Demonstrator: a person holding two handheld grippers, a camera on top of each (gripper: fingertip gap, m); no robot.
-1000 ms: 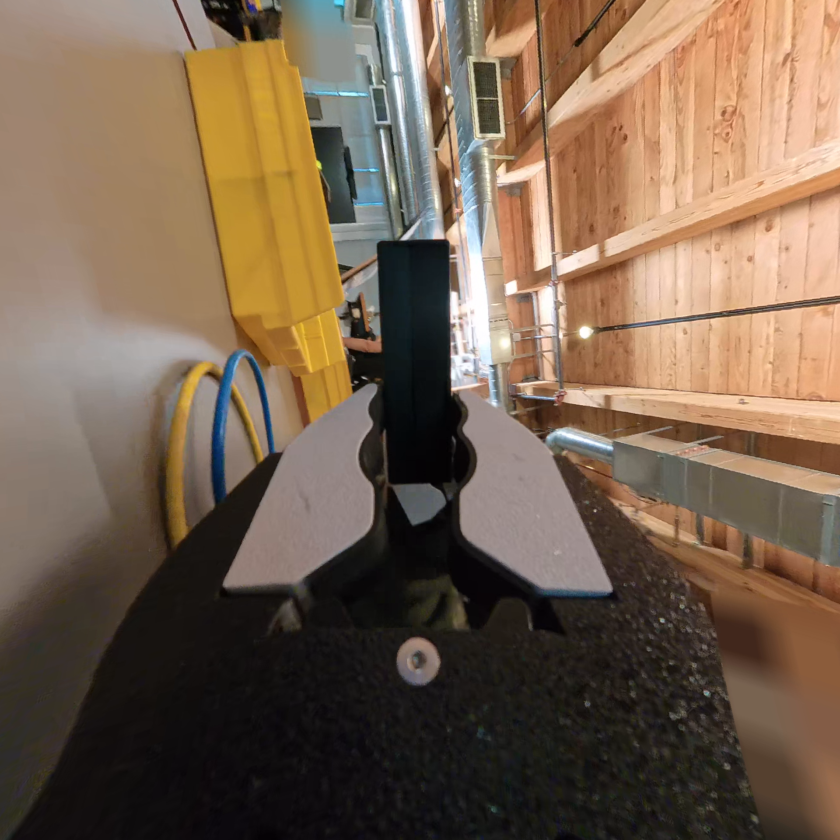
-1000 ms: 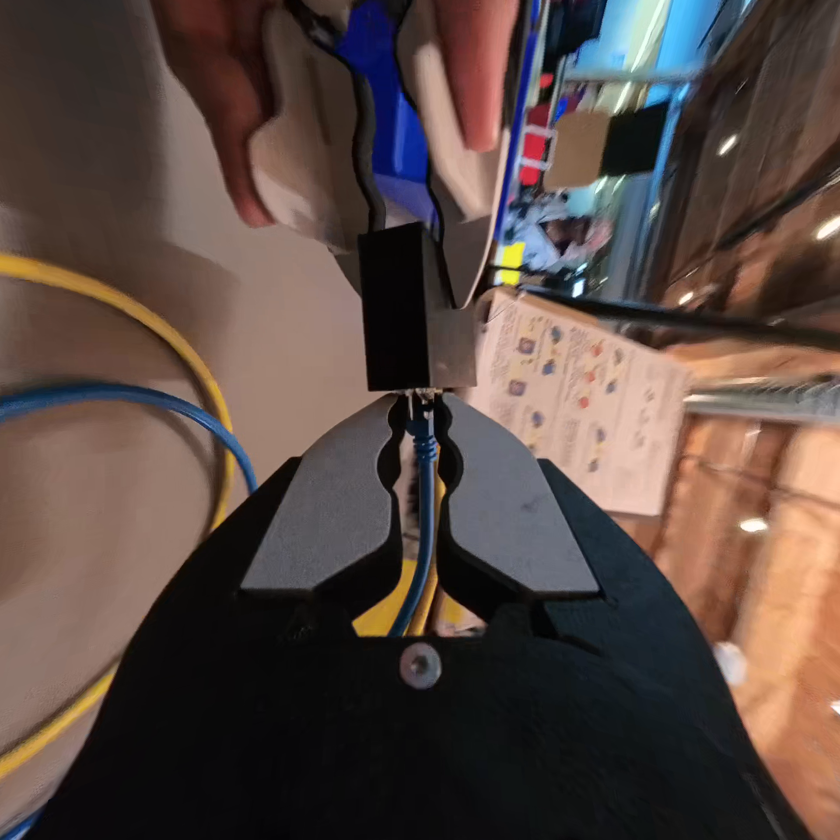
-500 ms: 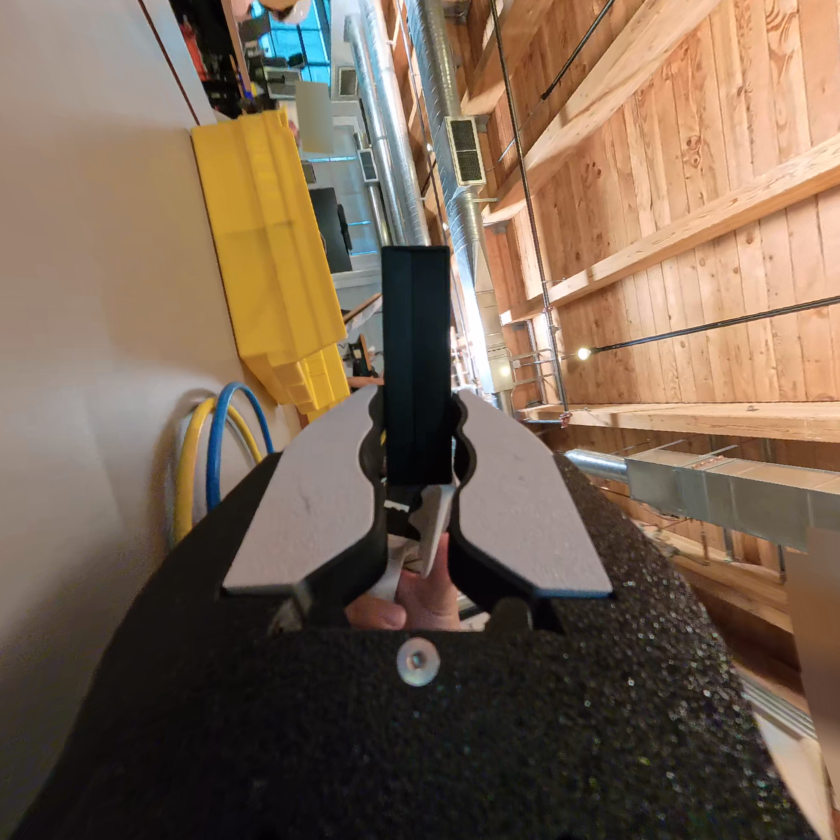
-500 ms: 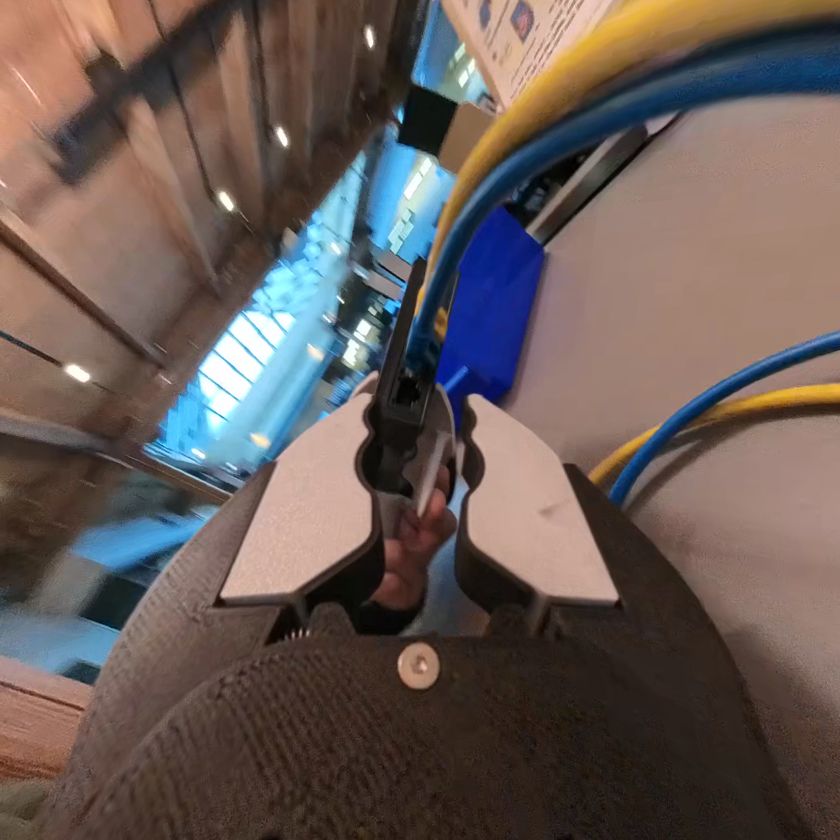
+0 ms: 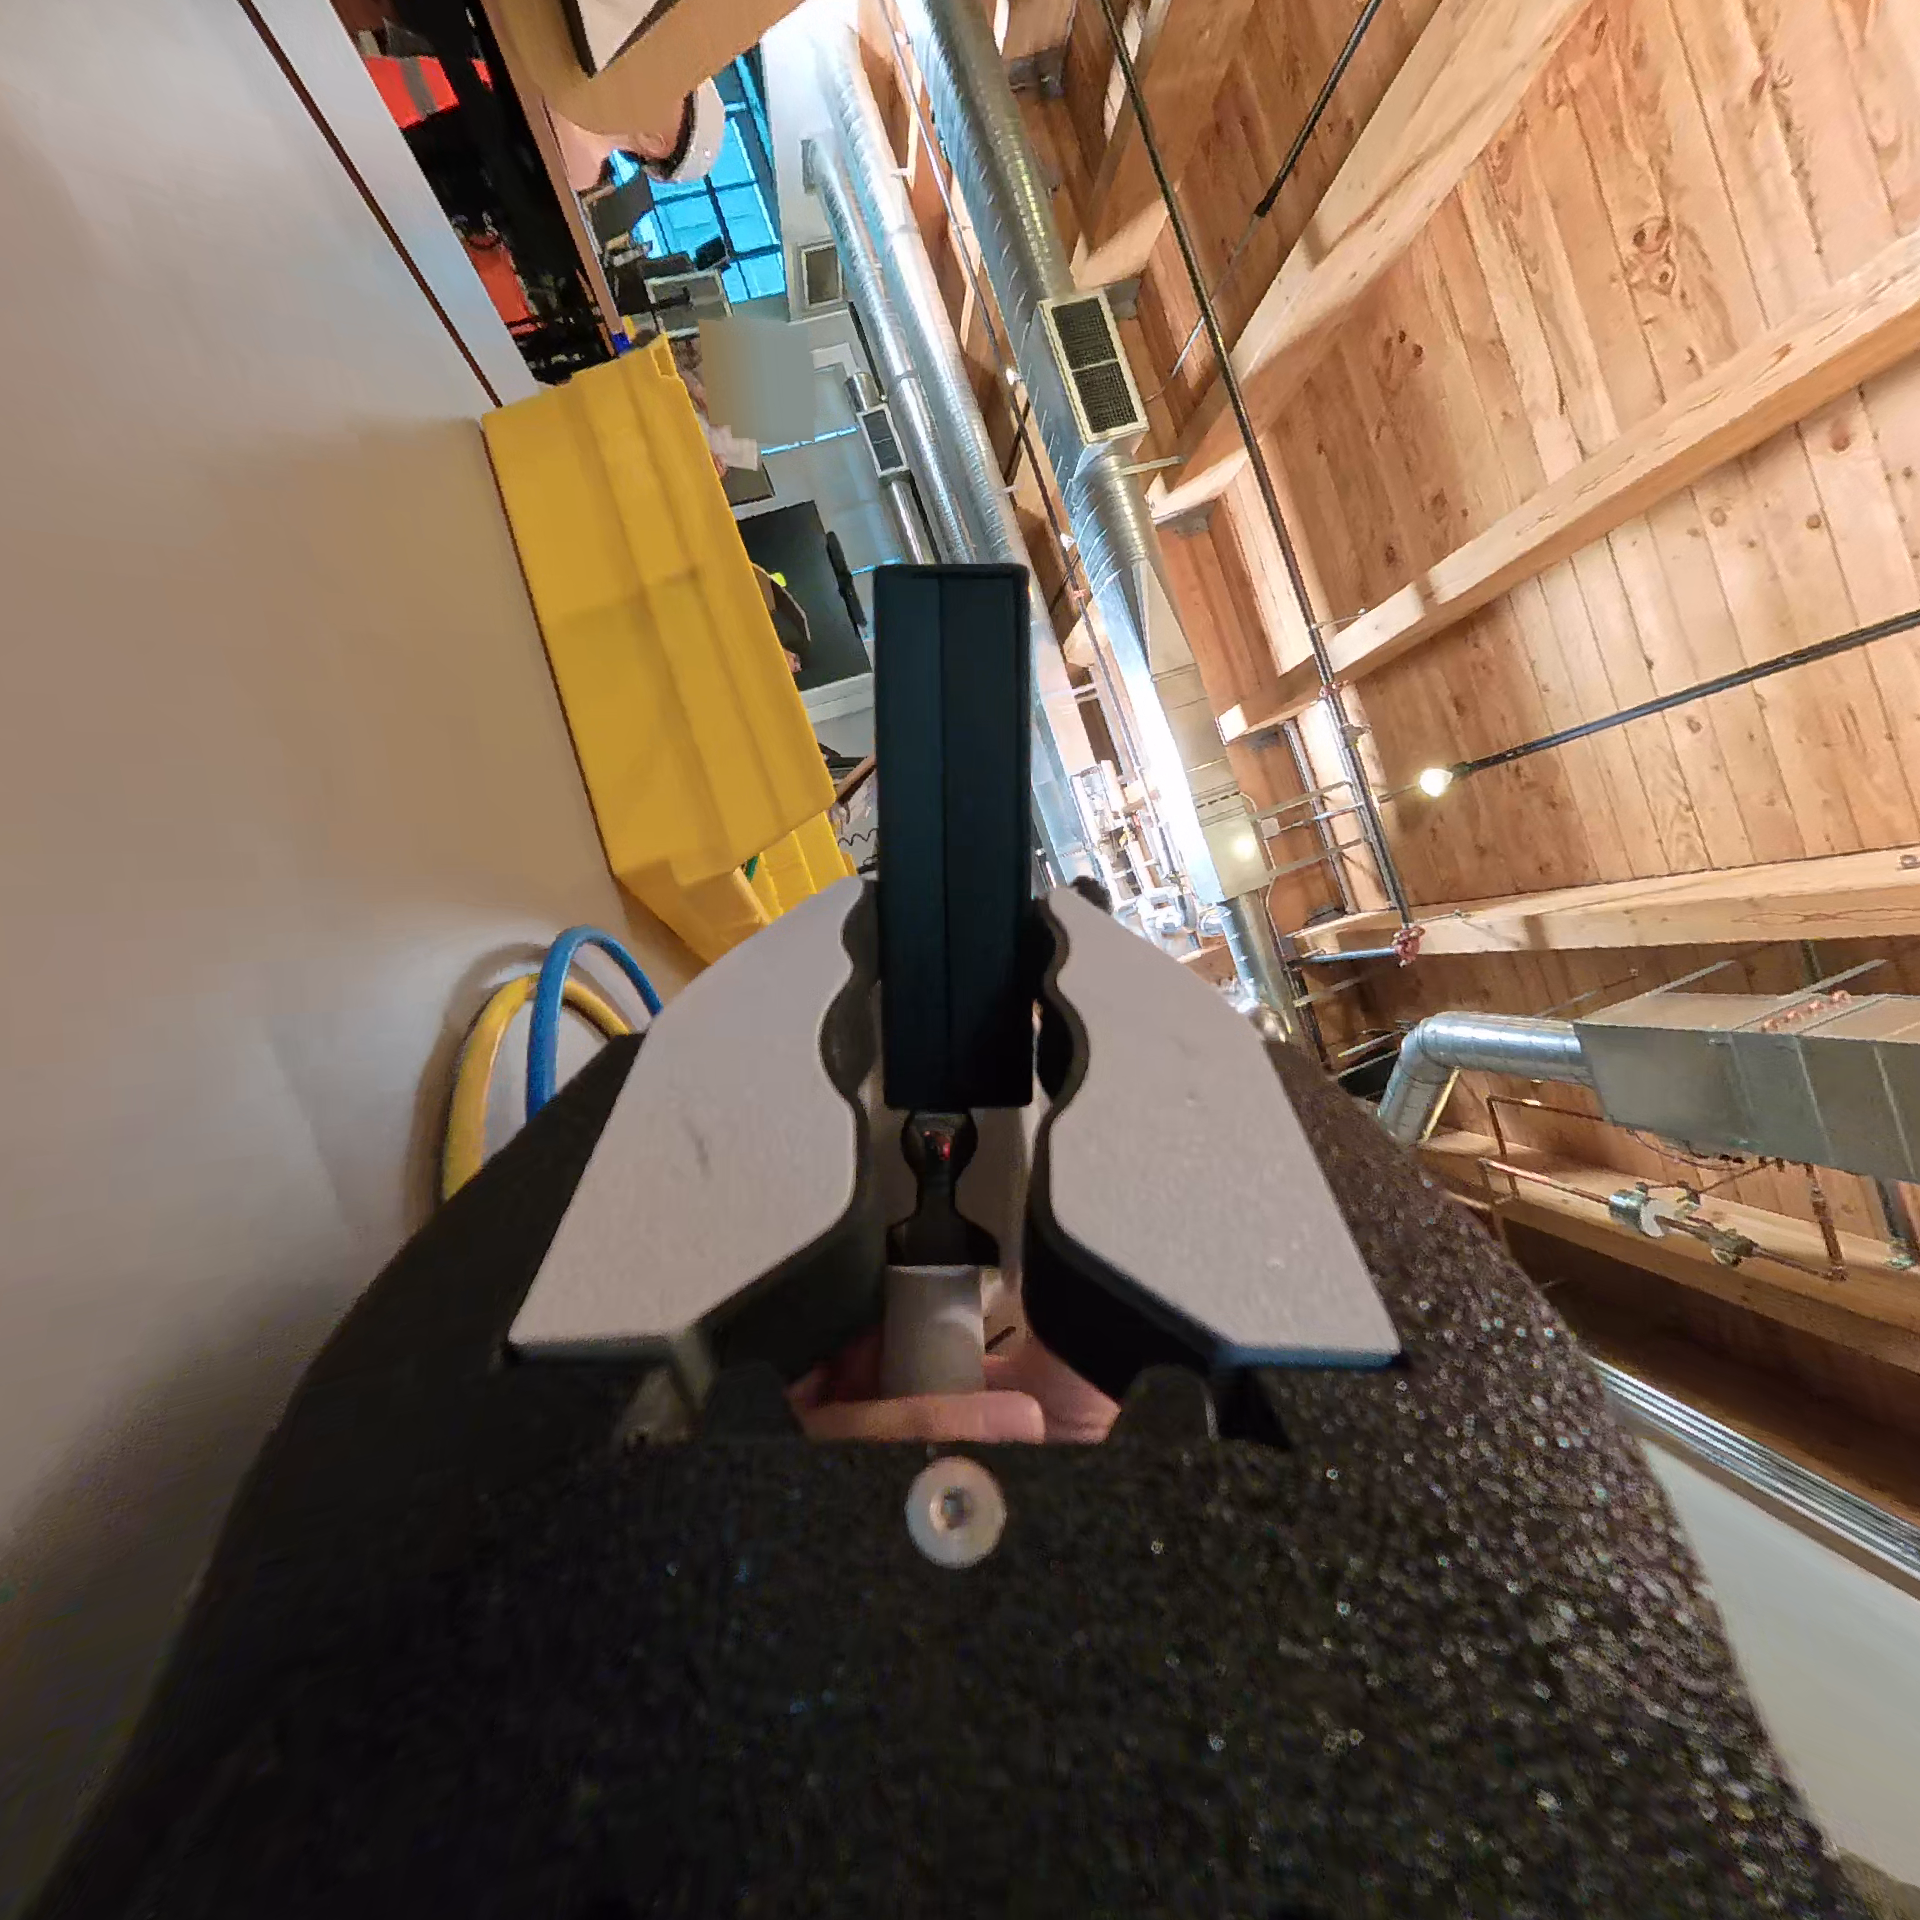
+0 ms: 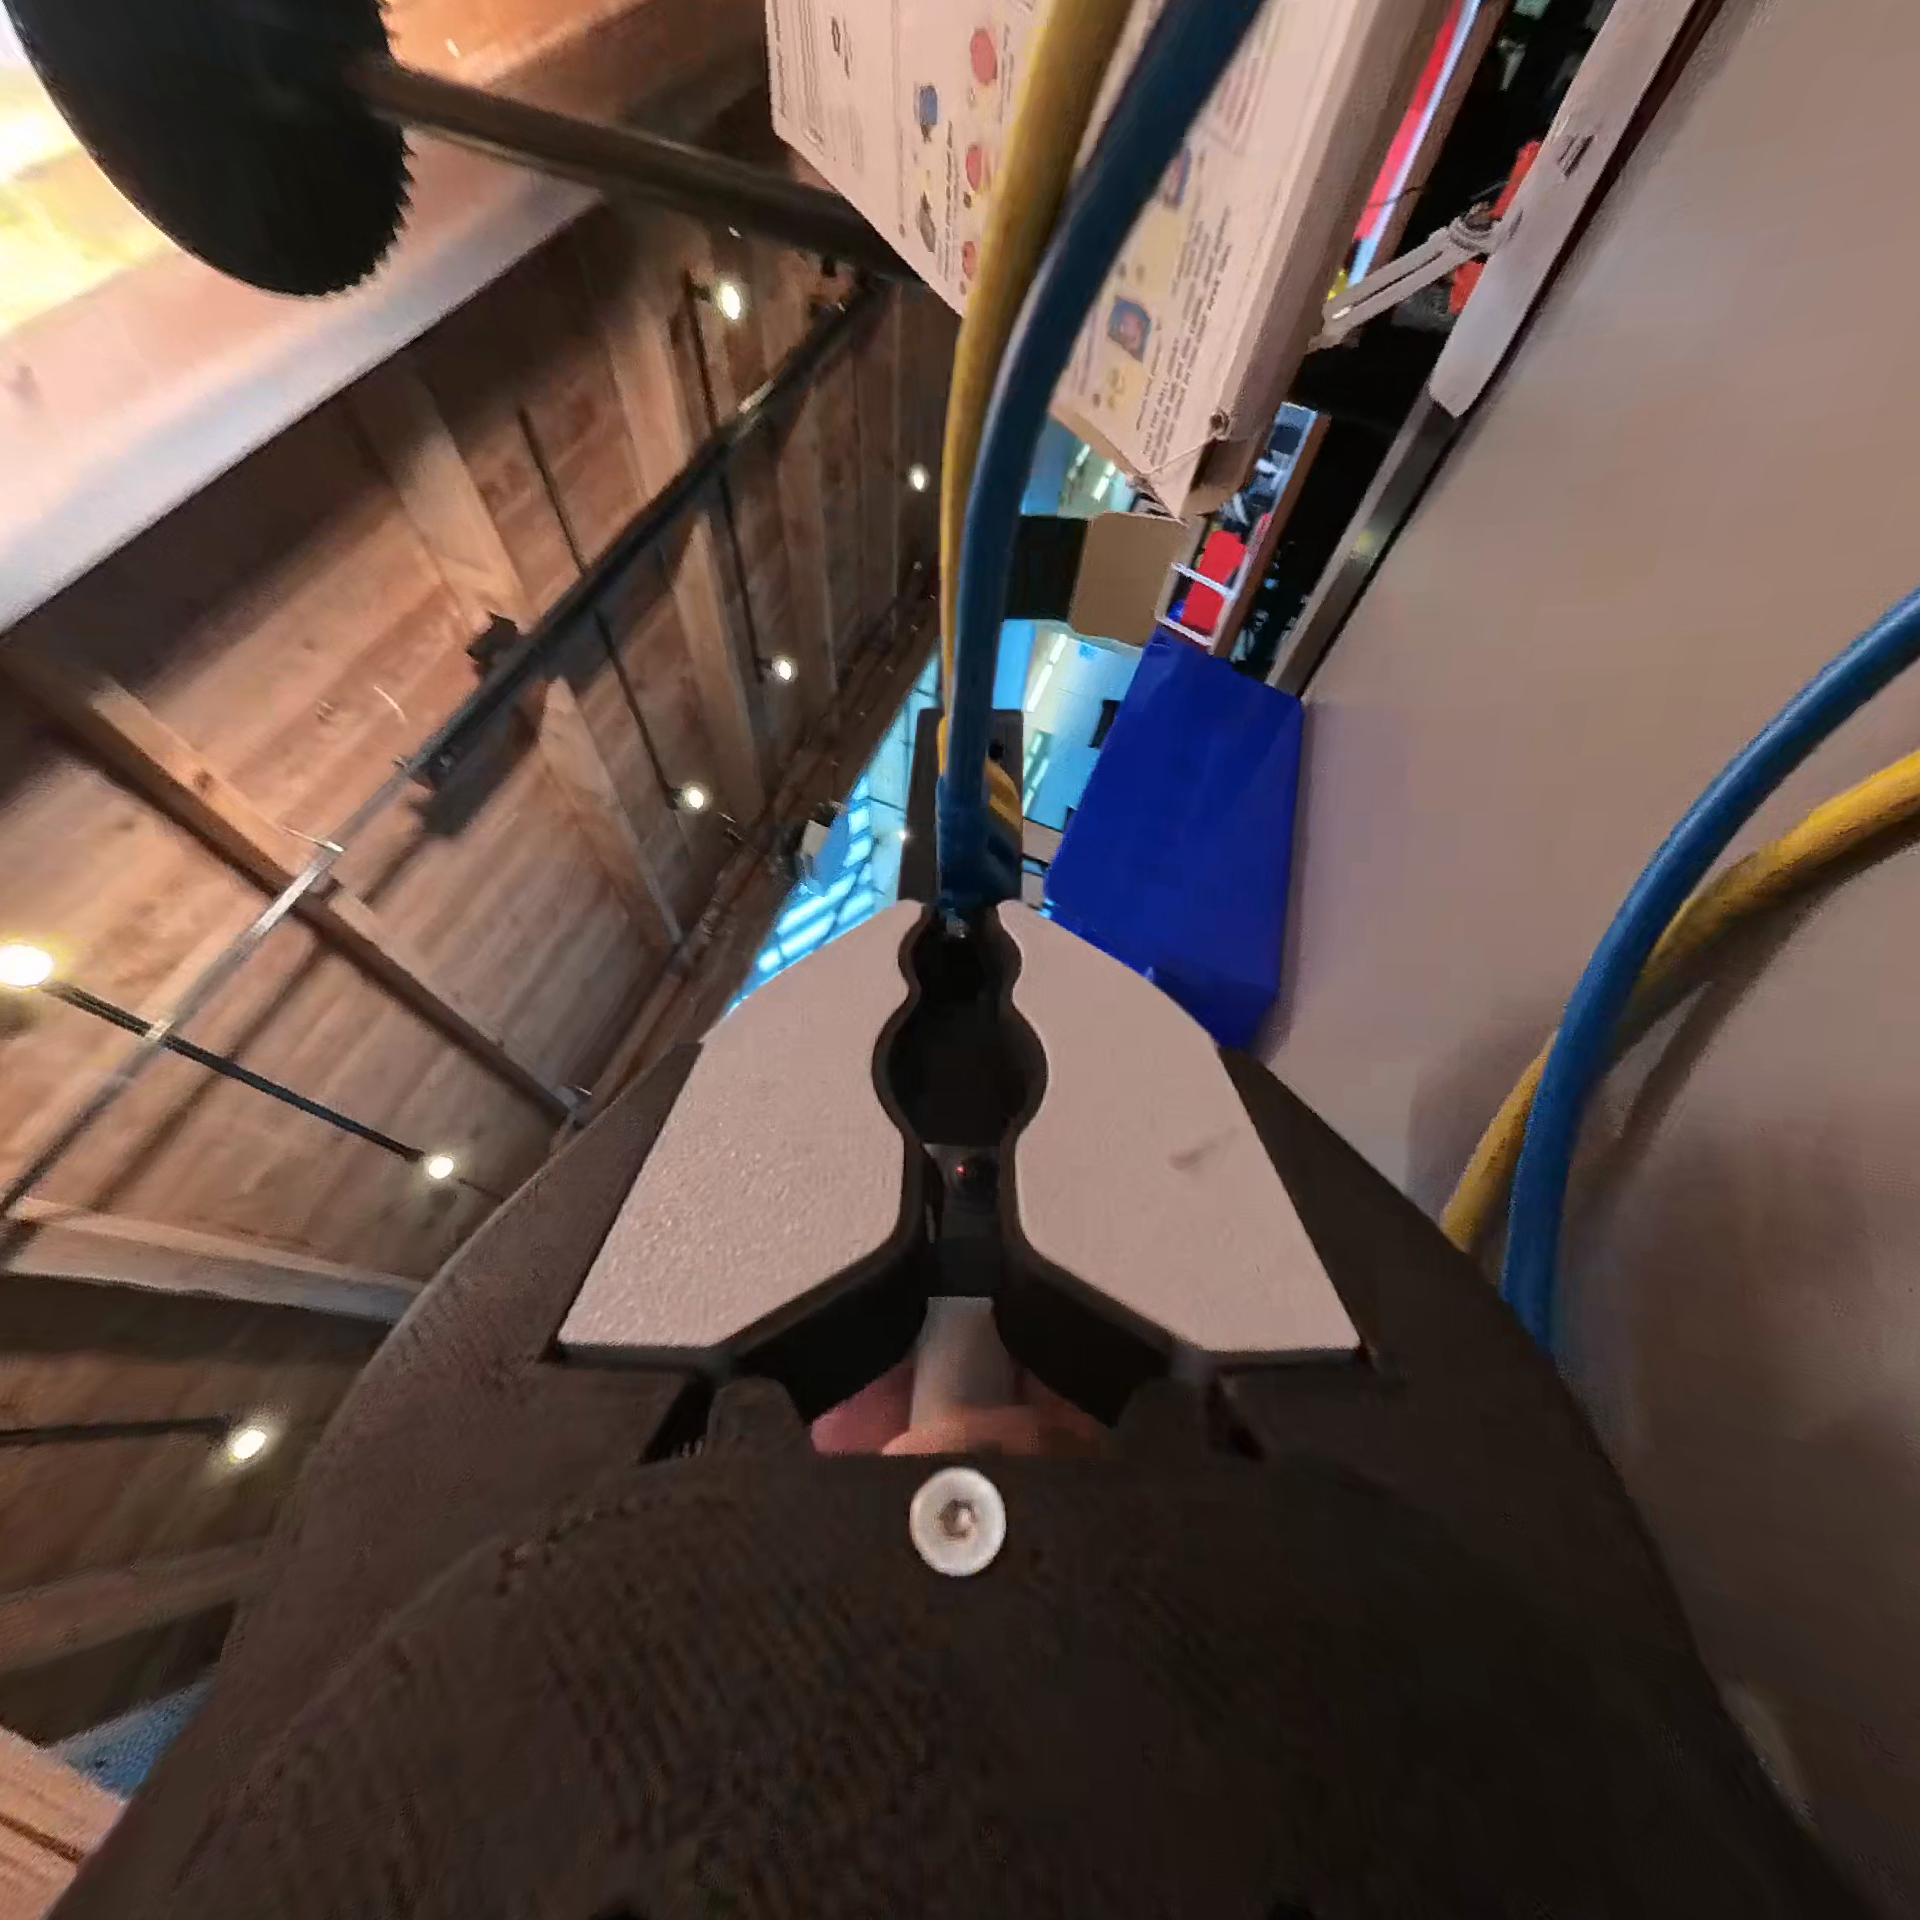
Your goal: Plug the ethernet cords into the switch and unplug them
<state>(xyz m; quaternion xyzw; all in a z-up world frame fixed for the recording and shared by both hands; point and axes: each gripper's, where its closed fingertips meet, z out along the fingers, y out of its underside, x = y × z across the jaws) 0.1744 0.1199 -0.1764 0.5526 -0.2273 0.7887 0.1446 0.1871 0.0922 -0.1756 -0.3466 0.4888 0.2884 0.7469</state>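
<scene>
- So the black switch (image 5: 951, 831) sits edge-on between the left gripper (image 5: 954, 914) fingers, clamped tight on both flat sides and lifted off the beige table (image 5: 208, 727)
- From the right wrist view, the right gripper (image 6: 961, 920) has its jaws pinched nearly together right at the blue ethernet cord (image 6: 982, 540) plug boot, which meets the switch's narrow dark edge (image 6: 920, 790) just past the fingertips; looks like it's gripping the plug, tips touching it
- A yellow ethernet cord (image 6: 1013, 312) runs alongside the blue one into the same end of the switch, partly hidden behind it
- Both cords loop back over the table; the loops show at the left in the left wrist view (blue (image 5: 540, 997), yellow (image 5: 473, 1081))
- A bit of the person's finger (image 5: 935, 1413) shows behind the left fingers
- Further out: yellow bins (image 5: 644, 644) on the table by the left gripper, a blue bin (image 6: 1174, 852) beyond the right one, a printed cardboard box (image 6: 1174, 260), wood-plank ceiling (image 5: 1558, 416) with silver ducts (image 5: 997, 208)
</scene>
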